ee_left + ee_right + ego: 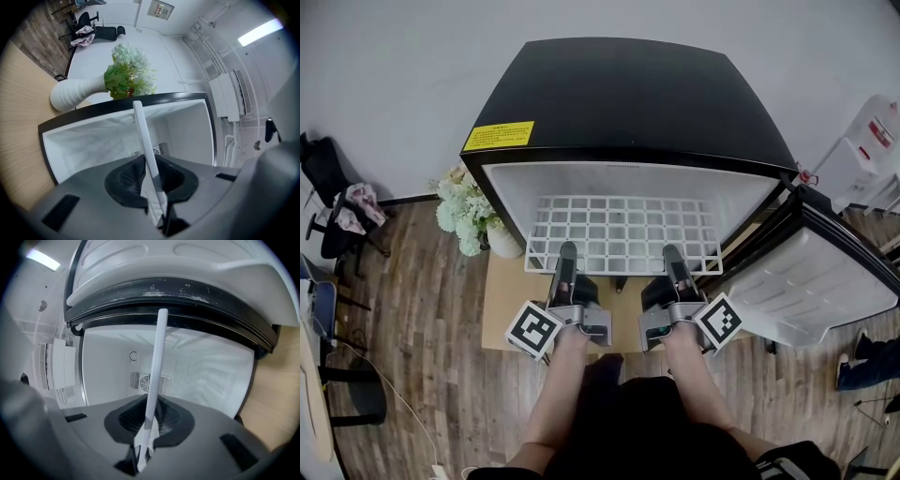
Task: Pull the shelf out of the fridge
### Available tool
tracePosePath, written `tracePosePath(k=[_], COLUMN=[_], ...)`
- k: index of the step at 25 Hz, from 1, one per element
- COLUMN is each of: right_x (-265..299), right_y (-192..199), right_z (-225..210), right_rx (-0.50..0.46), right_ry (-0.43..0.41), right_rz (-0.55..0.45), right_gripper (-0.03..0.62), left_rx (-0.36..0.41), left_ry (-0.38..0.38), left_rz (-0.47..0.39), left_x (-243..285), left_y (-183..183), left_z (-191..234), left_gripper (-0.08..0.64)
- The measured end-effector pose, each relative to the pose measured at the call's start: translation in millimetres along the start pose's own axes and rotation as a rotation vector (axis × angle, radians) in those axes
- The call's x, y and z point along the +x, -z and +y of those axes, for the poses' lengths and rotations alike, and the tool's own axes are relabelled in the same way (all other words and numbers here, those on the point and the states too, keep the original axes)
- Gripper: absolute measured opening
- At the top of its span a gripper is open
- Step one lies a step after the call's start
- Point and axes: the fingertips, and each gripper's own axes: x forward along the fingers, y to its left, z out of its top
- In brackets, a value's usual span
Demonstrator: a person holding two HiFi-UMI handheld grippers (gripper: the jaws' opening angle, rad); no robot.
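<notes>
A small black fridge [628, 103] stands open, its white inside showing. The white wire shelf [623, 230] juts out of the opening, with its front edge past the fridge's front. My left gripper [566, 251] is shut on the shelf's front edge at the left. My right gripper [672, 253] is shut on the same edge at the right. In the left gripper view the shelf [143, 140] shows edge-on as a white bar pinched between the pads of the left gripper [152, 180]. The right gripper view has the shelf [157, 362] clamped the same way in the right gripper [149, 420].
The fridge door [820, 281] hangs open at the right. A white vase [502, 239] with flowers [464, 202] stands by the fridge's left corner. A light wooden board [511, 300] lies under the fridge. A chair [337, 202] is far left, a white bin [872, 150] far right.
</notes>
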Motion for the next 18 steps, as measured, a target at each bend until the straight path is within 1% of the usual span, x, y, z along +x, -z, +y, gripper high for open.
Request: tracePosePath(k=[4, 9, 18], right_x=[-1.9, -3.4, -7.8], right_y=[0.3, 0.5, 2.1], right_z=[-2.0, -2.3, -1.4], right_rx=[0.006, 0.013, 0.024], right_ry=[0.006, 0.003, -0.002], right_rz=[0.003, 0.003, 0.005], right_gripper=[0.018, 0.018, 0.017], left_rx=[-0.003, 0.025, 0.012], left_ry=[-0.008, -0.011, -0.009], left_rz=[-0.001, 0.004, -0.001], left_x=[-2.3, -4.3, -9.1], left_y=[1.1, 1.0, 2.9], left_z=[0.7, 1.7, -0.3], left_gripper=[0.055, 0.055, 0.054])
